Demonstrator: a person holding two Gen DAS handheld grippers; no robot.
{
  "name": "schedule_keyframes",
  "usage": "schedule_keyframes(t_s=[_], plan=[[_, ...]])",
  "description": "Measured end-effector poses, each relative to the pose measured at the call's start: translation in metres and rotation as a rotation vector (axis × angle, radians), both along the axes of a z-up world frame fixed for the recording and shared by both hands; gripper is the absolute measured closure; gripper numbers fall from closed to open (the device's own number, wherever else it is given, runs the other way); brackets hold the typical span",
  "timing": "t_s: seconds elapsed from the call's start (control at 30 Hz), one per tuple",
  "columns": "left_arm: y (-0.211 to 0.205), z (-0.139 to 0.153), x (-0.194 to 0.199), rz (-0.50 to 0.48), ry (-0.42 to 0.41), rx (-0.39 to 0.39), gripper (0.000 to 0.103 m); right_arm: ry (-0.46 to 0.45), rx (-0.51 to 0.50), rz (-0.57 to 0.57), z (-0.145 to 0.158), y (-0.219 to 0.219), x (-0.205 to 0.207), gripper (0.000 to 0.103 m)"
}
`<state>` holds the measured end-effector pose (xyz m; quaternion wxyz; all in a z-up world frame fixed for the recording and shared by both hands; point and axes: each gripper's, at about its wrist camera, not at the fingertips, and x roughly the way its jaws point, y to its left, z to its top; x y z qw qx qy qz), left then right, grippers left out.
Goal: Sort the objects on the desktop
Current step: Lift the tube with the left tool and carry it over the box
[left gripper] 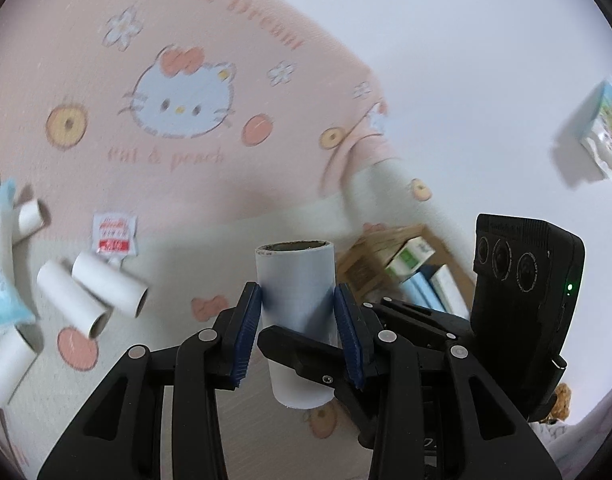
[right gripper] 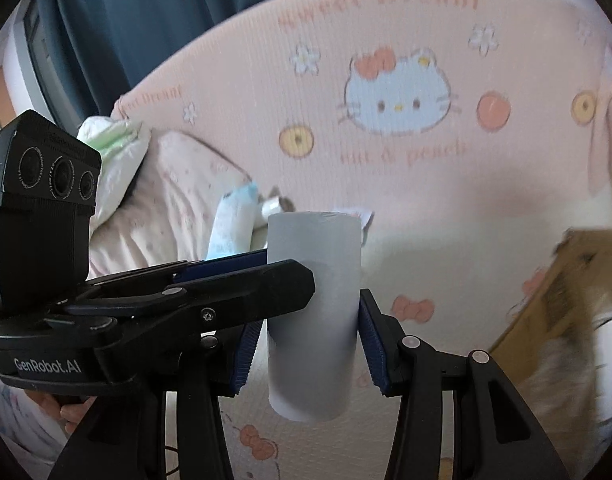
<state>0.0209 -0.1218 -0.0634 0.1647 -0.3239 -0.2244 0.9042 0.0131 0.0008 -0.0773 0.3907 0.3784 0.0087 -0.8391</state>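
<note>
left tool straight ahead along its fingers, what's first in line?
The paper tube already sits between the left tool pads. Past it, likely the pink cat-print backdrop; depth is unclear.

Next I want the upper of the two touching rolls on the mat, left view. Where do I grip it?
Probably take the upper roll at its open lower-right end, coming from that side: one finger in the bore, one outside. It lies on its side against the other roll, so a grip across its middle looks crowded.
</note>
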Motion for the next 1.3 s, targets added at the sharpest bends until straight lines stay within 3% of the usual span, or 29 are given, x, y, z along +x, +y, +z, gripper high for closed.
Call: schedule_keyframes(t_s=[0.2,0.43,0.77,0.97,1.3], plan=[[0.024,0.026,-0.008,-0.062,0.03,-0.053,0.061,0.1,0.058,-0.014,0.029,0.016,0.004,0.062],[0.031,0.037,-0.034,-0.127,-0.015,0.118,0.061,0.168,0.115,-0.043,0.053,0.04,0.001,0.062],[0.071,0.055,-0.074,-0.194,-0.059,0.147,0.06,0.239,0.212,-0.112,0.073,0.073,-0.018,0.062],[0.102,0.064,-0.094,-0.243,-0.084,0.129,0.06,0.254,0.261,-0.149,0.081,0.098,-0.028,0.062],[0.164,0.065,-0.123,-0.328,-0.139,0.093,0.059,0.17,0.275,-0.23,0.083,0.159,-0.051,0.062]])
